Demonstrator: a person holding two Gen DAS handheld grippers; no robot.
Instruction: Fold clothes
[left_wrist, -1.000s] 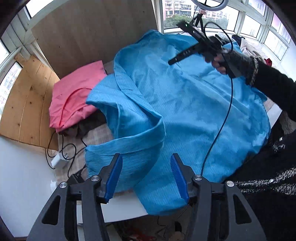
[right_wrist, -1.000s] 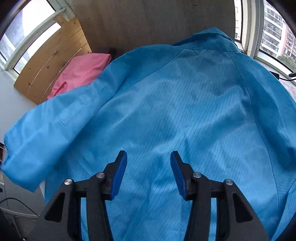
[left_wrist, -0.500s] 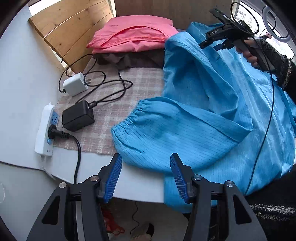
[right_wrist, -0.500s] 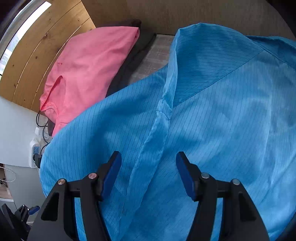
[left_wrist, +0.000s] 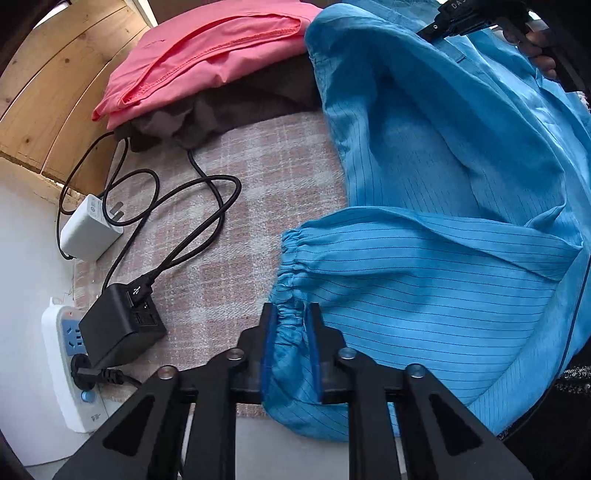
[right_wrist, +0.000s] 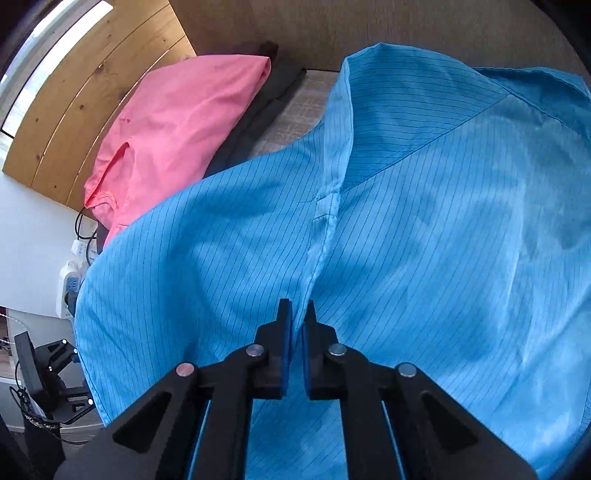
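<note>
Left wrist view: the left claw (left_wrist: 290, 343) is clenched on the elastic-gathered cuff (left_wrist: 290, 295) of the blue jacket (left_wrist: 443, 229), with puckered cloth bunched between its blue pads. The sleeve runs right from the cuff across the near part of the garment, which lies spread over the right half of the surface (left_wrist: 236, 206), its near hem spilling over the edge. The fabric is thin, smooth and slightly shiny, with fine dark pinstripes, and it drapes in soft, deep folds. At far left a folded pink garment (left_wrist: 207, 48) sits on top of a dark brown one (left_wrist: 229, 110). A pink-and-grey checked woven mat covers the surface. On its left lie a white charger (left_wrist: 88, 230), a black adapter (left_wrist: 120, 328) and looped black cables (left_wrist: 177, 218), and a white power strip (left_wrist: 62, 350) sits at the mat's edge. The right claw (left_wrist: 469, 18) shows at far right, in a person's hand.

Right wrist view: the right claw (right_wrist: 297, 343) is clenched too, pinching a raised ridge of the blue jacket (right_wrist: 443, 240) along a paler stitched seam (right_wrist: 332, 184) that runs away from the pads towards the far edge. The cloth tents up on either side of the pinch.

Judging by both grips, the step in hand is a sleeve fold: cuff in one claw, seam line in the other. The next move probably calls for carrying the cuff over the body while the seam grip anchors the fold line. The slippery cloth needs light tension to stay flat, and the cuff must be kept clear of the cables.
</note>
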